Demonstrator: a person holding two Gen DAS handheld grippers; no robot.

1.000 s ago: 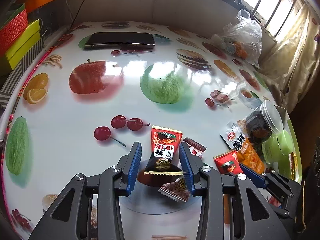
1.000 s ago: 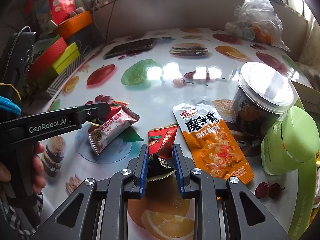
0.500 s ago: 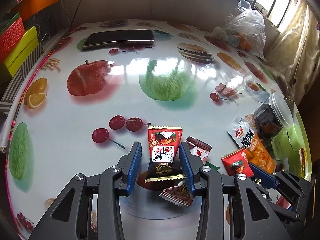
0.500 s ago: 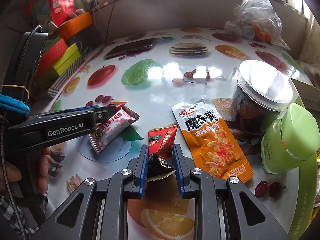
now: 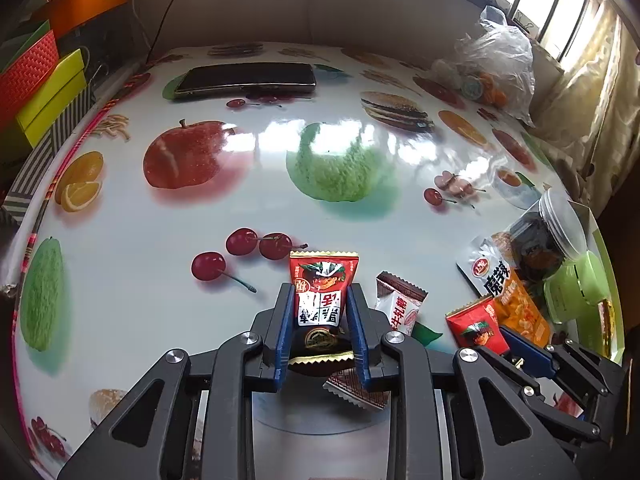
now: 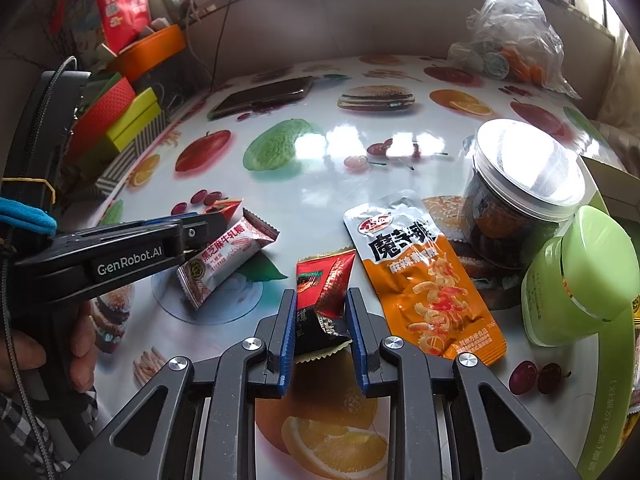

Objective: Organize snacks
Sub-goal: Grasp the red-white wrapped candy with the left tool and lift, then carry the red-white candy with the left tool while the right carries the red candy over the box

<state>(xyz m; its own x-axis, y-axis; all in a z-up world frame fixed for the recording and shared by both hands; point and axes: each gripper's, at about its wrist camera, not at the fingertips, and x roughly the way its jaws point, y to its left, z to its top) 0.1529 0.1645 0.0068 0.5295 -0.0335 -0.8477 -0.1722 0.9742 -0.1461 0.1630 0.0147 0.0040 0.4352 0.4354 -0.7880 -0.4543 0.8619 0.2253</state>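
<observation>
My left gripper (image 5: 321,300) is shut on a red and black snack packet (image 5: 322,292), held just above the fruit-print table (image 5: 160,220). A white and brown candy bar (image 5: 400,304) lies right of it; in the right wrist view the bar (image 6: 228,260) sits under the left gripper's fingers (image 6: 200,228). My right gripper (image 6: 320,308) is shut on a second red and black packet (image 6: 322,296), which also shows in the left wrist view (image 5: 476,324). An orange snack pouch (image 6: 420,280) lies right of it.
A clear jar with dark snacks (image 6: 520,200) and a green lidded container (image 6: 580,280) stand at the right. A phone (image 5: 244,80) lies at the back, a plastic bag (image 5: 492,68) at back right. Coloured boxes (image 5: 36,80) stack off the left edge.
My left gripper's jaws have closed in on the red and black packet and lifted slightly. The right gripper stays shut on its packet and has not moved.
</observation>
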